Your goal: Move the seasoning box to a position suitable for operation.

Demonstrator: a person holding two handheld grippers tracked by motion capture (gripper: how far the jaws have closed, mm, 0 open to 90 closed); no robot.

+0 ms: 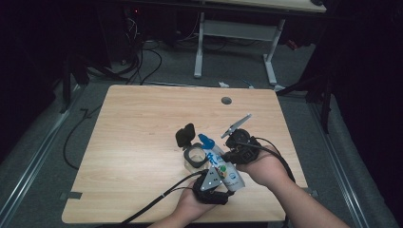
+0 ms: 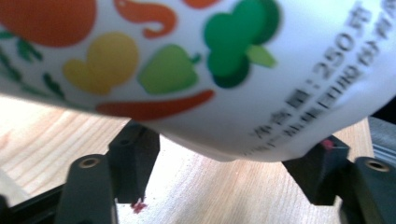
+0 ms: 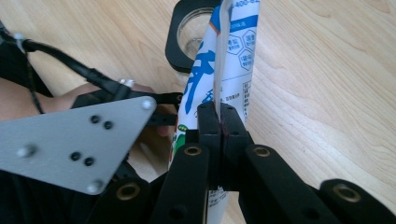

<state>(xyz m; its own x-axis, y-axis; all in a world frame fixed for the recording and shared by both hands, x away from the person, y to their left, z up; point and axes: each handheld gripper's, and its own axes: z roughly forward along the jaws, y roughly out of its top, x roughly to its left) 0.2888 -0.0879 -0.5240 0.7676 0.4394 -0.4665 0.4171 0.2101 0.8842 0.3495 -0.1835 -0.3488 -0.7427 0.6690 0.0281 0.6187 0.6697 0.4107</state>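
Closest to the lens in the left gripper view sat the white refill pouch [image 2: 224, 79], printed with vegetables and dark characters, its rounded lower end hanging between the 2 black jaws above the wooden table [image 2: 219, 186]. Both jaws of the left gripper [image 2: 224, 161] stood partly apart at either side of the pouch's underside; whether the pads actually pressed on it could not be told from that view.

Right gripper view: the right gripper [image 3: 219, 123] had its 2 jaws brought together on the pouch's [image 3: 229, 56] flat sealed edge, which ran up from between the pads, so this gripper was pinching the pouch. Blue lettering and small hexagon marks showed on the pouch face. Beyond it a clear glass jar [image 3: 194, 39] lay on the table [image 3: 327, 84], ringed by a black collar. The grey 3-cornered plate [image 3: 70, 142] of the other gripper and its black cable [image 3: 70, 65] appeared at left.

High view: the pouch [image 1: 223, 166] was held off the table [image 1: 138, 142] near the person's edge, right of centre, tilted with its blue spout cap [image 1: 206, 140] pointing away and left, just over the jar [image 1: 195, 156]. A black lid-like object [image 1: 185, 135] stood just behind the jar. Left gripper [image 1: 215, 183] was at the pouch's near end, right gripper [image 1: 233, 152] at its right side. A round hole [image 1: 226, 100] marked the table's far part.
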